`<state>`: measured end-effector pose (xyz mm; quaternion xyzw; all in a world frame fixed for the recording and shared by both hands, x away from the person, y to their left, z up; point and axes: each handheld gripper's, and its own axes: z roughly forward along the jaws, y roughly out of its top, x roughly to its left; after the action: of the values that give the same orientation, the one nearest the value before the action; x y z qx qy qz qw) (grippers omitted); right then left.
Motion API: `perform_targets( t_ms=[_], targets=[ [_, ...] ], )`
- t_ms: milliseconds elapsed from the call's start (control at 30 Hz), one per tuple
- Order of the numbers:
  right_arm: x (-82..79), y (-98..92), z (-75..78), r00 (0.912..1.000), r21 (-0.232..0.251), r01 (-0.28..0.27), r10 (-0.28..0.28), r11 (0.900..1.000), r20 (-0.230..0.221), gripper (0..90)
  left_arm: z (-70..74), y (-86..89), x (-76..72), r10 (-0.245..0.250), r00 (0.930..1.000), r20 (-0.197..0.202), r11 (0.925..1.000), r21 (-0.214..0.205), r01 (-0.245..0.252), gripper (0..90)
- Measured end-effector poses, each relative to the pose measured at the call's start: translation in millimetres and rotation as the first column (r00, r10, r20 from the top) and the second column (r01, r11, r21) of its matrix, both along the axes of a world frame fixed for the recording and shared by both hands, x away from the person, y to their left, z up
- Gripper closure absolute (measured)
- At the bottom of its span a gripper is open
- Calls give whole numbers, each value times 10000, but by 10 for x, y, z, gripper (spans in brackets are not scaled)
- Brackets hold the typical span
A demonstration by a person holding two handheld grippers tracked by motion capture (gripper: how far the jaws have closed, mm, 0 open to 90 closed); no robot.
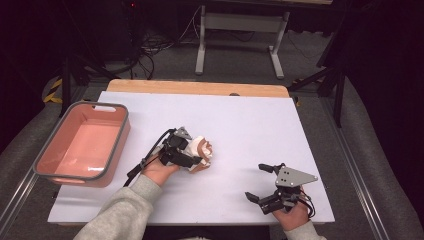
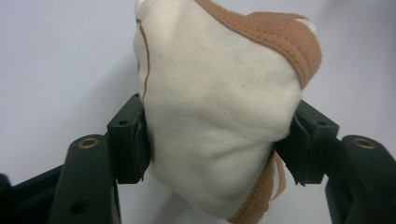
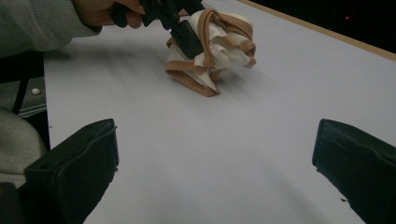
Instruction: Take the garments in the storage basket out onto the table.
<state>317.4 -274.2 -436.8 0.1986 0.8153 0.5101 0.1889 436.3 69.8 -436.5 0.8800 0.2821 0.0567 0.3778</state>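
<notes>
My left tongs were matte black, each jaw set with a brass-ringed screw hole, and a black cable trailed from them. My right tongs, also black, carried a grey three-cornered plate dotted with small holes. Both my sleeves were light grey knit with ribbed cuffs.

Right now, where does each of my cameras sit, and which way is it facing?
High view: above the table's near edge, looking forward and down at the table, pink bin, both forearms.
Left gripper view: on the left gripper, looking along its jaws at the bunched cloth between them.
Right gripper view: on the right gripper, low, facing across the table.
All three share the cloth.
</notes>
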Motion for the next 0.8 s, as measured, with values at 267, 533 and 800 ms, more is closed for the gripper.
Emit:
perform_targets(
  t_ms=[267,533,800],
  targets=[
    [-4,-1,4,10000,29,-44,44,10000,10,10,10,8,19,83,9995,-311,9998,-160,-88,167],
    [-4,1,4,10000,41,-76,76,10000,35,10,59,19,-2,63,9999,-143,9996,-268,-67,43],
    [0,1,-6,9999,32,-101,101,9999,-11,9,208,78,-42,288,9983,502,9991,-319,-273,16]
  ],
)
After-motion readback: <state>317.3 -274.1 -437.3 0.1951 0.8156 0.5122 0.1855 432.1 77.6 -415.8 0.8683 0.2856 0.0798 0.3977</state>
